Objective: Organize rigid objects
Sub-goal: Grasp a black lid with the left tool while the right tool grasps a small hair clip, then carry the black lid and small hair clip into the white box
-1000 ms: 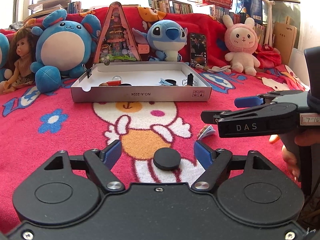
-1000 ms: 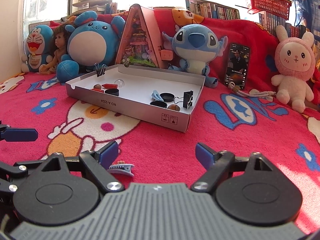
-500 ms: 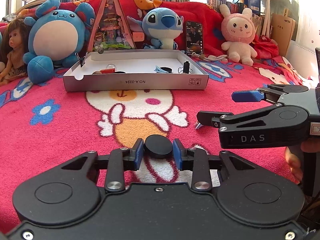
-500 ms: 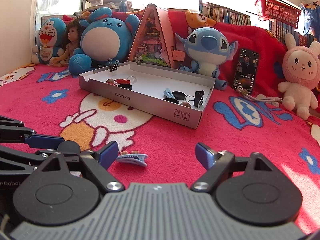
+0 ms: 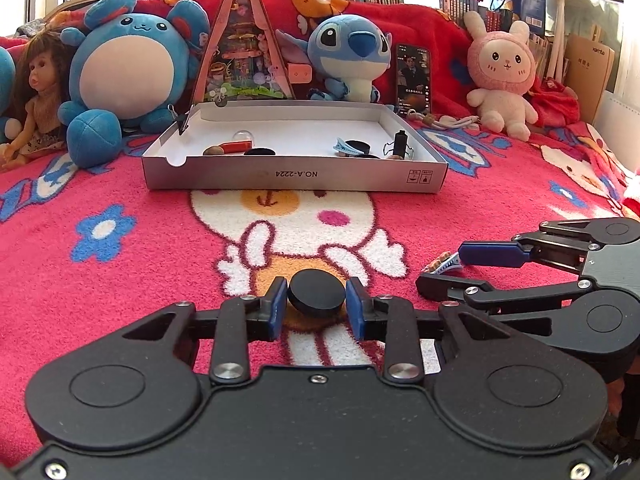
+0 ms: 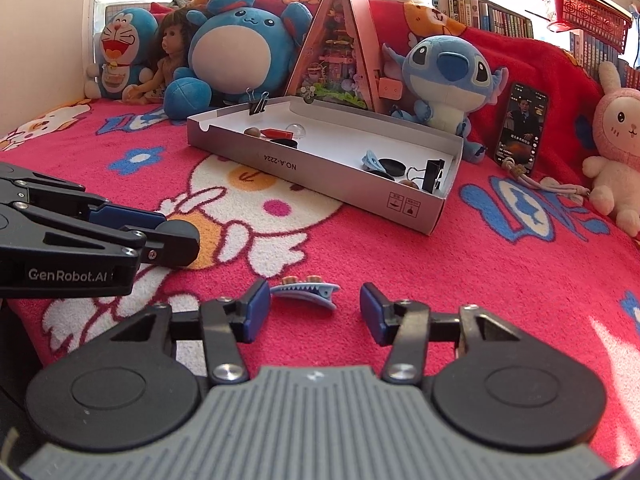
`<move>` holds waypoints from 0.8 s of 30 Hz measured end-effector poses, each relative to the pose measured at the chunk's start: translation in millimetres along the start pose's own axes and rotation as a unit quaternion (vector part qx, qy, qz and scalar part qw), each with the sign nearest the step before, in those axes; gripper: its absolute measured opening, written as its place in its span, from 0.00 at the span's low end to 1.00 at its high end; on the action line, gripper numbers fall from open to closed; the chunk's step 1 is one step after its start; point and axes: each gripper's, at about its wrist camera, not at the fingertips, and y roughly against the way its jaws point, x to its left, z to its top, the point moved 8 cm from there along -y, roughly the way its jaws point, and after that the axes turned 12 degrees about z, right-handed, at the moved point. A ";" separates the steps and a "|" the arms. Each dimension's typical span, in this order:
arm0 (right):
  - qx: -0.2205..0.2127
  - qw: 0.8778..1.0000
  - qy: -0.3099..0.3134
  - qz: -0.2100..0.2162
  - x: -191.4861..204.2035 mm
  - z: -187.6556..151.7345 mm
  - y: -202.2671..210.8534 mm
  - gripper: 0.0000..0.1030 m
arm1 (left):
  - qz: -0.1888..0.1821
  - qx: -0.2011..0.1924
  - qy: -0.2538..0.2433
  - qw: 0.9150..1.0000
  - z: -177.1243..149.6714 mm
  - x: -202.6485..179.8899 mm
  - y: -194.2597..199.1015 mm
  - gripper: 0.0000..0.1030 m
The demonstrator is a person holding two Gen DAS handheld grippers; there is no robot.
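My left gripper (image 5: pixel 316 300) is shut on a black round disc (image 5: pixel 317 293), held just above the red blanket; it also shows in the right wrist view (image 6: pixel 178 242). My right gripper (image 6: pixel 311 307) is open, its blue fingers on either side of a light blue hair clip (image 6: pixel 306 289) lying on the blanket; the clip also shows in the left wrist view (image 5: pixel 447 263). A shallow white cardboard box (image 5: pixel 296 180) lies ahead, holding several small items: black discs, a blue clip, a binder clip, a red piece.
Plush toys, a doll, a triangular toy house (image 5: pixel 244 44) and a phone (image 5: pixel 413 76) stand behind the box. Bookshelves and a red basket are at the back. The red patterned blanket (image 5: pixel 120 280) covers the surface.
My left gripper closed on the black disc and lifted it slightly. My right gripper moved forward and narrowed around the hair clip.
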 end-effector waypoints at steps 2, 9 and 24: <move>0.001 1.000 -0.004 0.005 1.7 0.3 -1.1 0.44 | 0.000 0.000 0.000 1.000 0.2 -0.5 -0.5 0.29; -0.004 1.000 -0.011 0.003 2.5 3.1 -2.0 0.43 | 0.001 -0.001 0.000 1.000 1.5 -0.9 -1.3 0.29; -0.025 0.998 -0.056 -0.027 -13.9 27.8 -8.7 0.43 | 0.009 -0.026 0.000 1.000 43.1 5.7 -22.3 0.29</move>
